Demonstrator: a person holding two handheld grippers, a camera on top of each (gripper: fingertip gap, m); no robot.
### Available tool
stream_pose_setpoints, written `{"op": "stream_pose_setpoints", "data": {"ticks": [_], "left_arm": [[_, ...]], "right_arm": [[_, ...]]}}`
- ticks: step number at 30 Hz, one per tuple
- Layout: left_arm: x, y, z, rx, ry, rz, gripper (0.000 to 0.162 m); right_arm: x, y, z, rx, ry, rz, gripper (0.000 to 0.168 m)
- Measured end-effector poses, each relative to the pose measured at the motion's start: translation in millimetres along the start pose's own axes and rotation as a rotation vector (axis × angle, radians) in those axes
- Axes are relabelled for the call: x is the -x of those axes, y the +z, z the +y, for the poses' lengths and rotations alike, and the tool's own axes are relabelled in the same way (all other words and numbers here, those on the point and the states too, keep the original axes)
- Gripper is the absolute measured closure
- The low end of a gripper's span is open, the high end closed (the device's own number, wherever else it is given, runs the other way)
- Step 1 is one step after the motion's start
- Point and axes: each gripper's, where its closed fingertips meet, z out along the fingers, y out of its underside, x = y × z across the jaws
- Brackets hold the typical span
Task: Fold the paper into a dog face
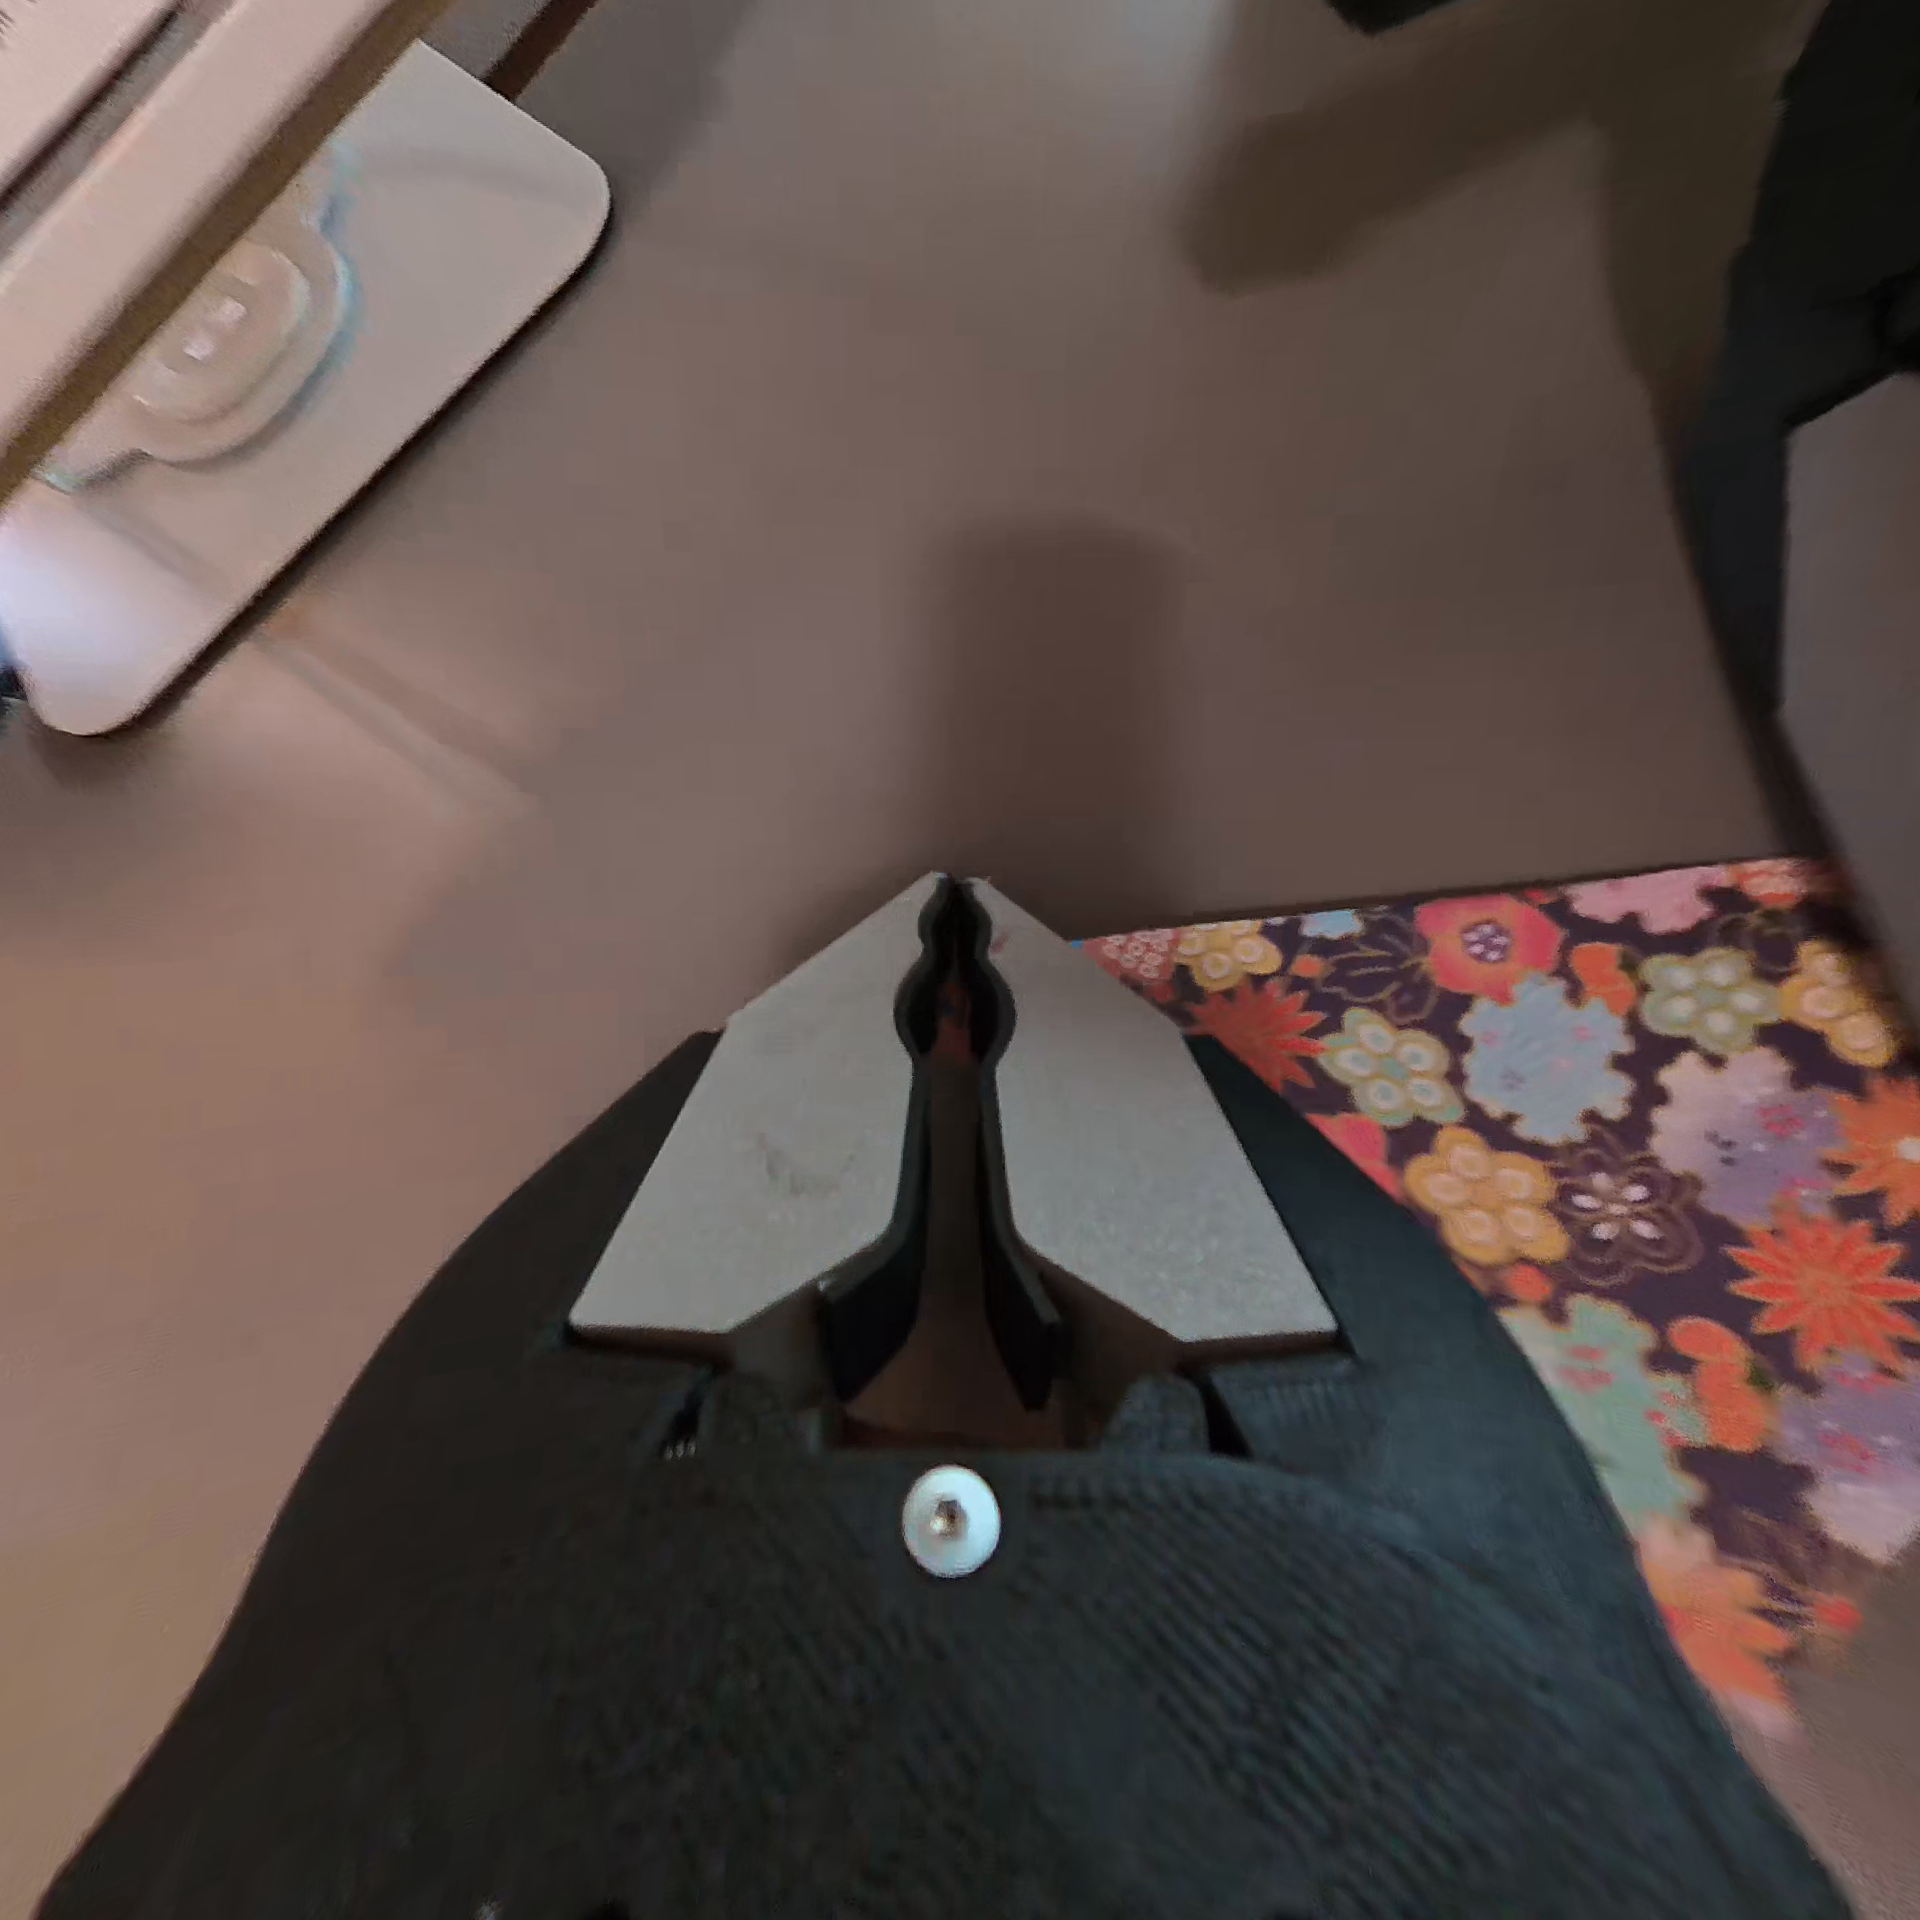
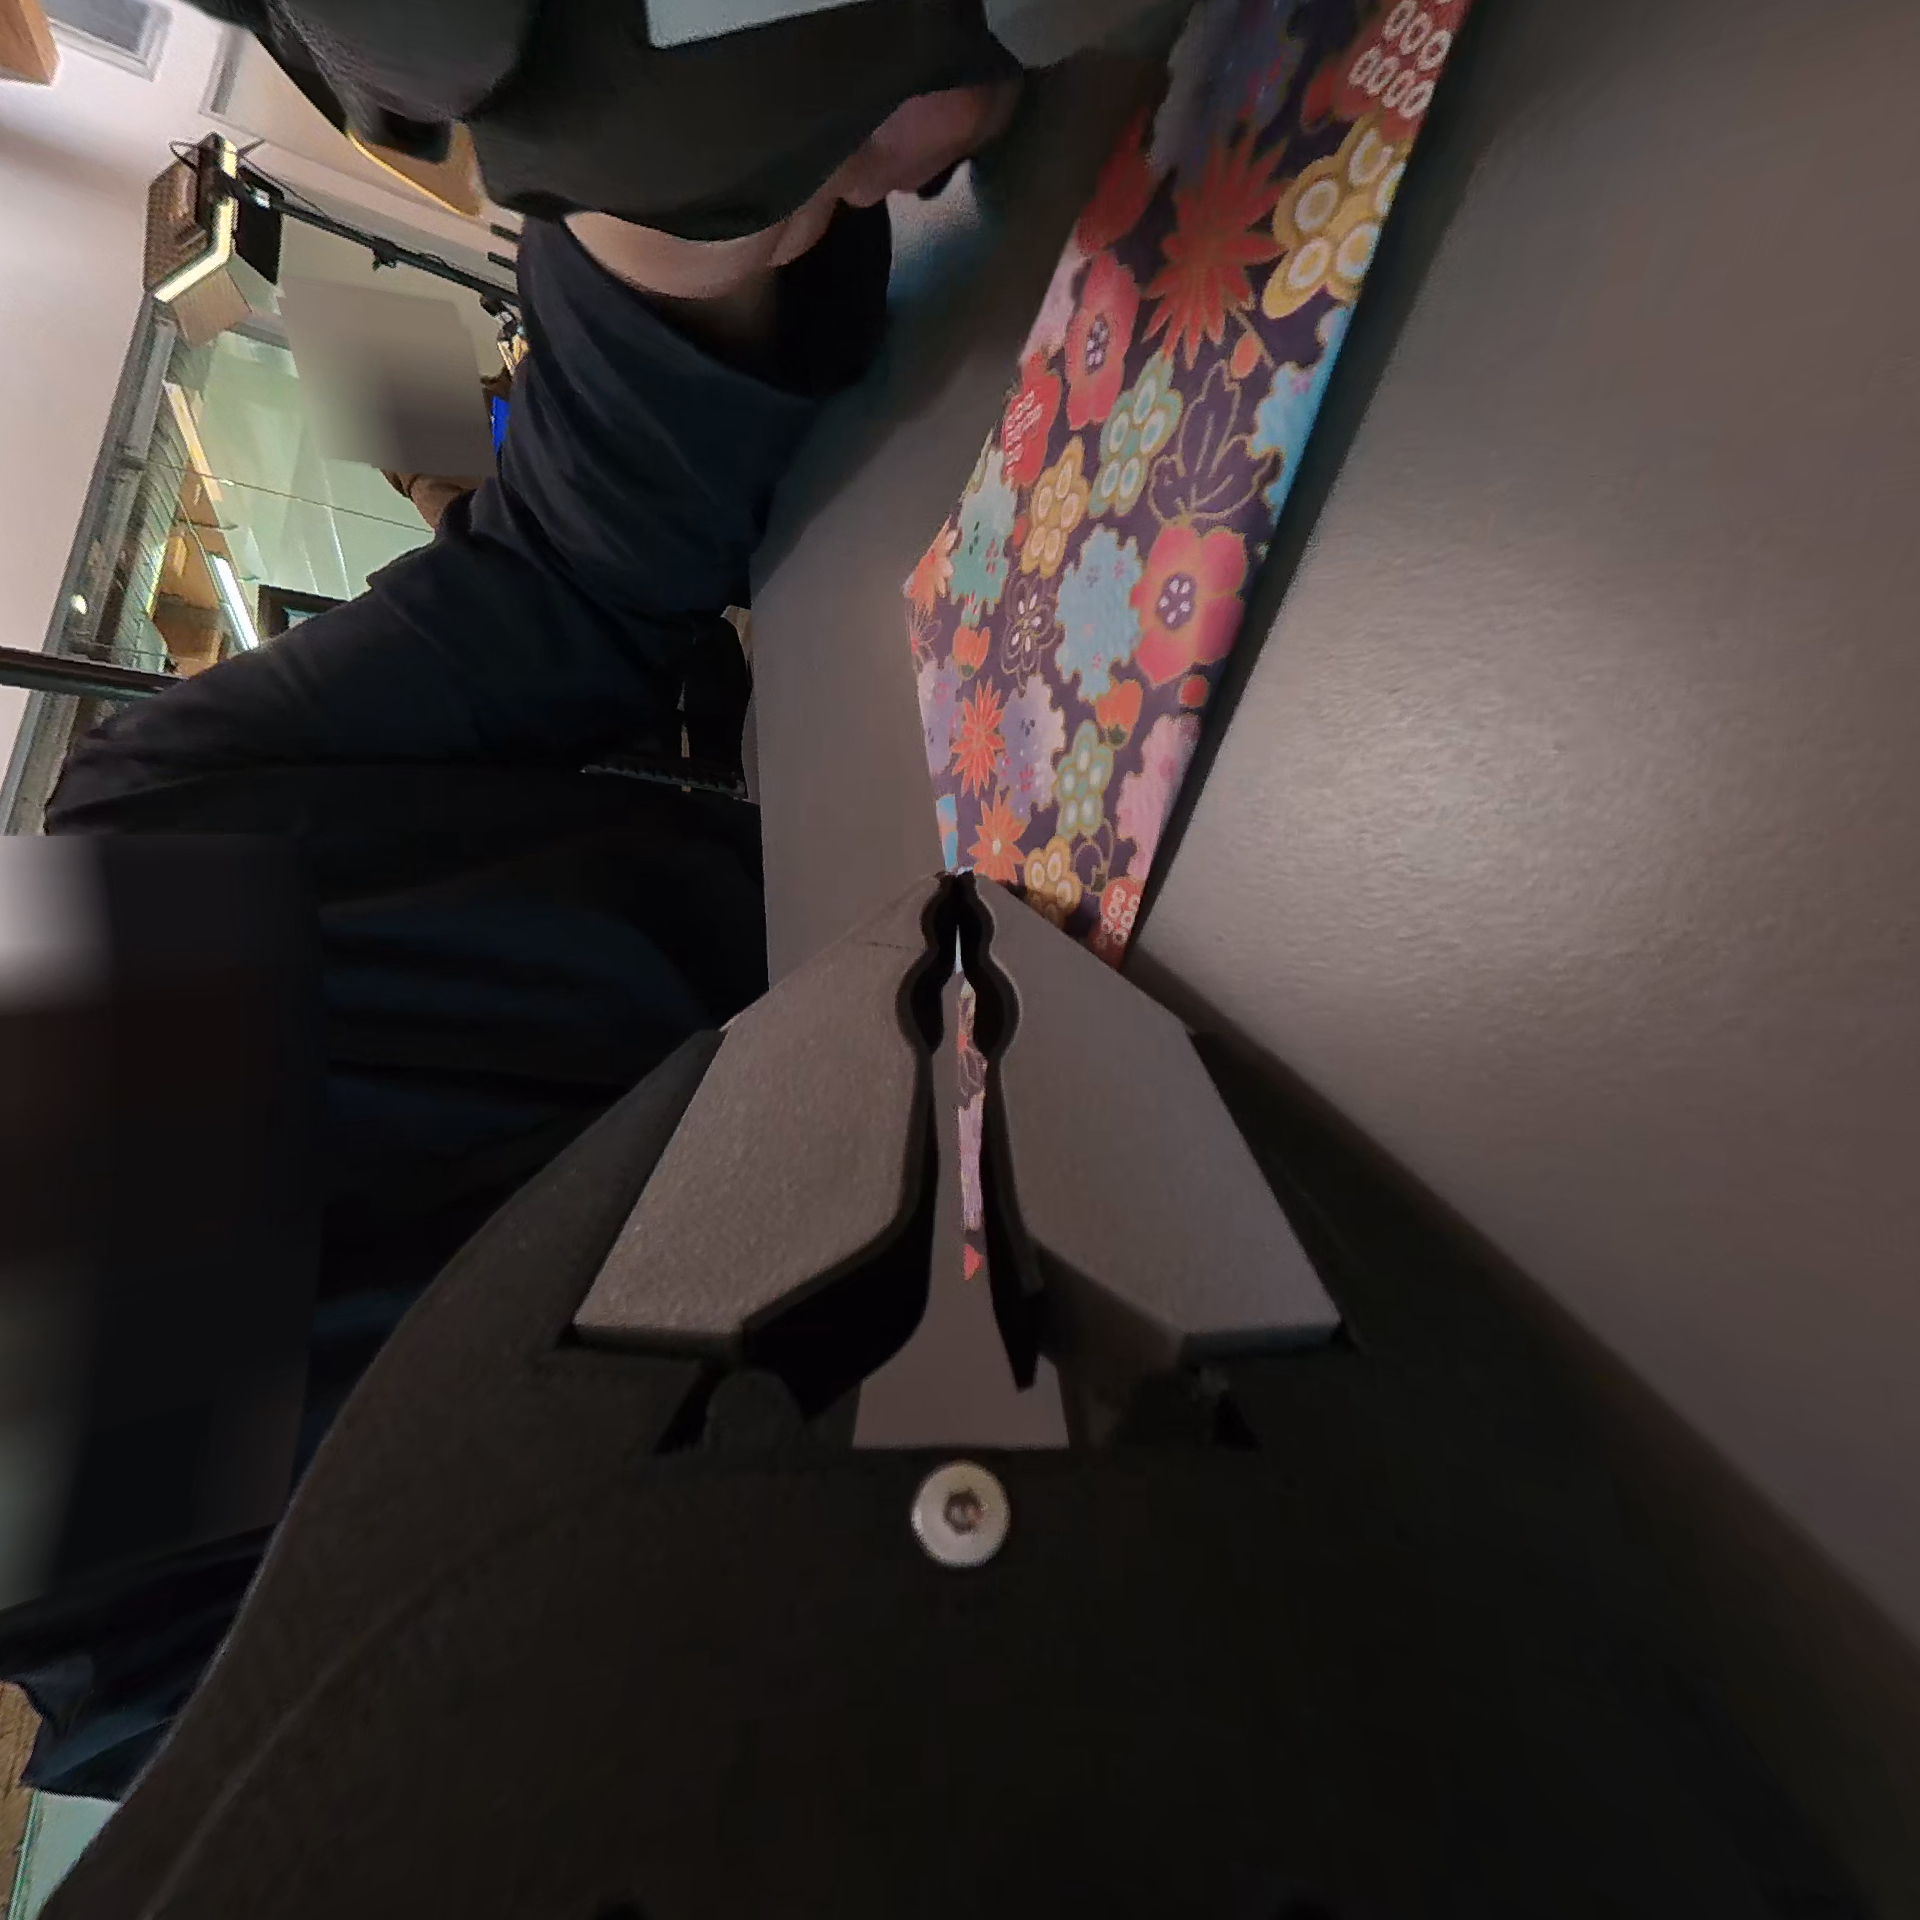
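The paper (image 1: 1621, 1164) lies flat on the table (image 1: 935, 520), right of the clenched, seemingly empty left tongs (image 1: 952, 885). The right tongs (image 2: 956, 883) pinch its near corner, so folding looks barely begun.

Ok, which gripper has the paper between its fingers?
The right gripper: the floral paper runs into its closed fingers. The left gripper is closed over the table, paper beside it.

No text, labels, brands, numbers or signs can be read anywhere.
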Motion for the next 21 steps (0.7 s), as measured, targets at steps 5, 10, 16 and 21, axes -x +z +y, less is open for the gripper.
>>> {"op": "stream_pose_setpoints", "data": {"ticks": [5, 10, 16, 21], "left_arm": [[35, -4, 8, 0.024, 0.42, -0.43, 0.162], [40, -9, 1, -0.014, 0.556, -0.571, 0.162], [36, -27, -16, -0.206, 0.338, -0.378, 0.162], [42, -59, -45, -0.357, 0.174, -0.315, 0.162]], "right_arm": [[0, -1, 0, -0.008, 0.007, -0.001, 0.168], [0, -1, 0, -0.014, 0.01, 0.001, 0.168], [0, -2, 0, -0.013, 0.014, -0.005, 0.168], [0, -2, 0, -0.012, 0.014, -0.006, 0.168]]}}
